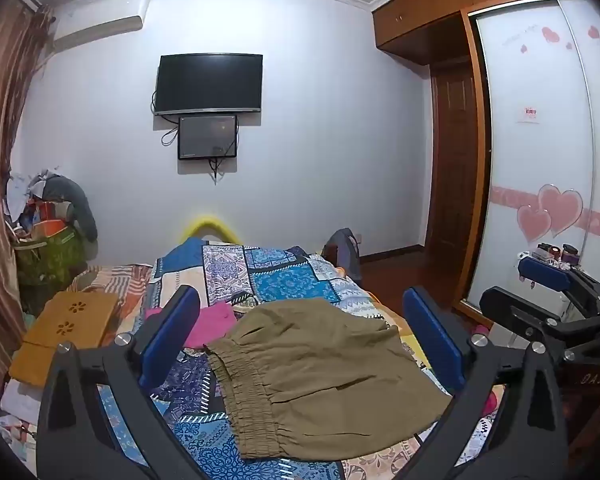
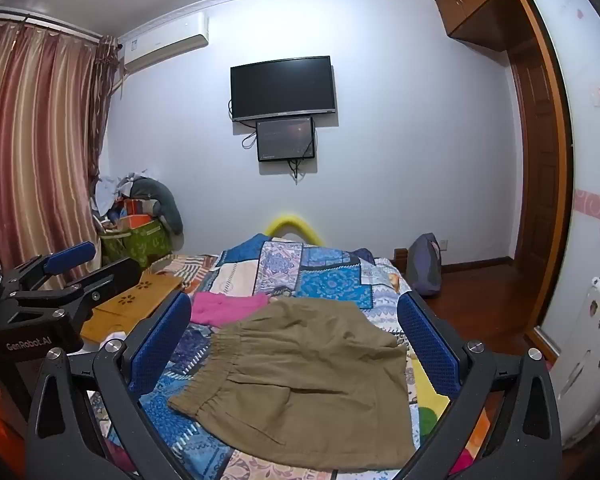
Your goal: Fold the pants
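One pair of khaki pants [image 1: 320, 376] lay on the patchwork bedspread [image 1: 288, 280], already doubled into a compact rectangle, its gathered elastic waistband [image 1: 248, 396] toward your left and a slit pocket showing on top. The cloth looked soft and a little rumpled, with the far edge rising in a low hump and the near right corner hanging close to the edge of the bed.

You held your left gripper [image 1: 300, 340] above the bundle with its blue pads spread wide and nothing between them. Your right gripper [image 2: 296, 340] hovered the same way, jaws apart and empty, on the other side of you.

To do this step well, I judged you needed to come down on the two corners of one short side together, pinch through all the layers rather than the top one only, and carry them over evenly so the waistband stayed straight. Smoothing that far hump first would likely have kept the fold flat.

Just beyond the pants lay a pink garment [image 2: 228, 308], and a wooden board [image 1: 66, 332] sat farther left, both clear of the fold.
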`<state>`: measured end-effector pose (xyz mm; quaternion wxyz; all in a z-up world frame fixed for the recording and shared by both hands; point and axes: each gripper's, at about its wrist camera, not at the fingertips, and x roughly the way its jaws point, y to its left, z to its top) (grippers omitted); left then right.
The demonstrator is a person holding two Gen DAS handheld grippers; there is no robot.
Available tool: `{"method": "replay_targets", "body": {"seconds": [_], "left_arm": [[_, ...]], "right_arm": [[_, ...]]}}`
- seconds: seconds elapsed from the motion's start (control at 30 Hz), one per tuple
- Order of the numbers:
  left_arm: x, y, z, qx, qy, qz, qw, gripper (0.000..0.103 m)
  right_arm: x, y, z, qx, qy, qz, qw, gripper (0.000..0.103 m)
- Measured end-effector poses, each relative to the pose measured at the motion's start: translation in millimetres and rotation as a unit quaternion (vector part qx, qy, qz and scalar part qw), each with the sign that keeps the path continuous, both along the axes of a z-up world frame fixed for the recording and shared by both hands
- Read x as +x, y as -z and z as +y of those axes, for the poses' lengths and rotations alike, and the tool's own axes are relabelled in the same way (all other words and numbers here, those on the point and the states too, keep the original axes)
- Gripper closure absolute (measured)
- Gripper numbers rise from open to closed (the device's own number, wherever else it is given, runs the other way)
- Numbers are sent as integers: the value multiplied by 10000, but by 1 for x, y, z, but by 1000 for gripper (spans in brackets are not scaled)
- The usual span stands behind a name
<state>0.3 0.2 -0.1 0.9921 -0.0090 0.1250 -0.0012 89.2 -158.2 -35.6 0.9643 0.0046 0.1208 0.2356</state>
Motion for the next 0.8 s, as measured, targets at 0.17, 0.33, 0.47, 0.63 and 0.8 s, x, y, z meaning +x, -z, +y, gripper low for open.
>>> {"method": "replay_targets", "body": {"seconds": [0.17, 0.33, 0.47, 0.63, 0.8], "left_arm": [[1, 0, -2, 95, 17, 4, 10000, 0], [3, 0, -3, 55, 19, -28, 10000, 0], [0, 1, -1, 59, -28, -99, 9999, 0], [0, 2, -1, -8, -44, -68, 10000, 0], [3, 3, 3, -48, -53, -44, 10000, 0]], "right_arm": [[0, -1, 0, 30, -7, 3, 10000, 0], [0, 0, -2, 29, -2, -16, 10000, 0], [3, 2, -4, 59, -1, 6, 10000, 0], [1, -2, 1, 33, 21, -4, 10000, 0], [0, -1, -1, 27, 25, -13, 10000, 0]]}}
